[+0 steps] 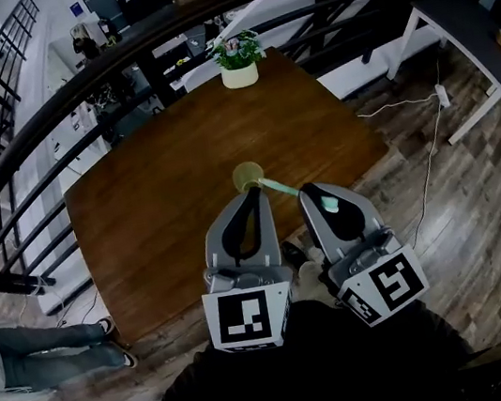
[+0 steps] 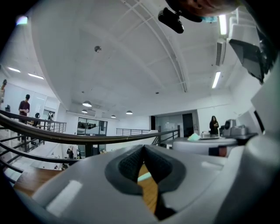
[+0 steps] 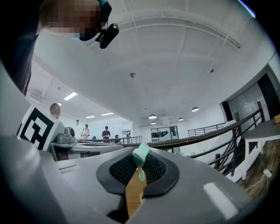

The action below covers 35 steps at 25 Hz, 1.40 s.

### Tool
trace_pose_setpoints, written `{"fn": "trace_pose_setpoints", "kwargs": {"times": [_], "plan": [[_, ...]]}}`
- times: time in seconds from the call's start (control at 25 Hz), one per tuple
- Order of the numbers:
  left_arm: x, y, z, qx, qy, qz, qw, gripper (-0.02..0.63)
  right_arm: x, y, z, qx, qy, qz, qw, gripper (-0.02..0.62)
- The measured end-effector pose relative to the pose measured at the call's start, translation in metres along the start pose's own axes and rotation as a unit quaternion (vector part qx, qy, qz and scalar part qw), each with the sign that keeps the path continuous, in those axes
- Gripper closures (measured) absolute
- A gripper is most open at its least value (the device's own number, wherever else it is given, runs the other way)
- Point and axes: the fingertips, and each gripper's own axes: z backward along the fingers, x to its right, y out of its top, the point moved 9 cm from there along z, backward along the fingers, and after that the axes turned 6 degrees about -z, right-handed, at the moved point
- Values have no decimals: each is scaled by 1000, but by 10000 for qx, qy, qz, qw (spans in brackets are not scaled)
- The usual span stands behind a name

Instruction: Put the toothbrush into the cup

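Grey and nearest, the left claw [image 1: 255,190] has its jaws together on nothing. The right claw [image 1: 307,191] beside it is clamped on the mint toothbrush [image 1: 282,187], whose bristle end pokes up between the pads. Just beyond, the handle slants left to the yellowish cup [image 1: 244,175] on the wooden counter [image 1: 154,192]; I cannot tell whether its tip is inside. By my reckoning, lowering and letting go remain. Far off stands a potted plant [image 1: 239,61].
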Motion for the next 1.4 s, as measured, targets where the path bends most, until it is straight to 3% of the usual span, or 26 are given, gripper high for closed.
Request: {"fn": "trace_pose_setpoints", "kwargs": {"times": [0.28, 0.6, 1.16, 1.4], "plan": [[-4, 9, -37, -41, 207, -91, 9997, 598, 31, 10, -33, -7, 227, -83, 9997, 575], [-24, -19, -79, -471, 605, 230, 9968, 597, 64, -12, -81, -585, 599, -149, 9964, 575], [-65, -90, -118, -1426, 1291, 761, 9784, 598, 88, -85, -156, -1751, 1141, -542, 9764, 574], [-81, -113, -126, -1682, 1415, 967, 9707, 597, 88, -111, -175, -2096, 1242, -564, 9682, 572]]}}
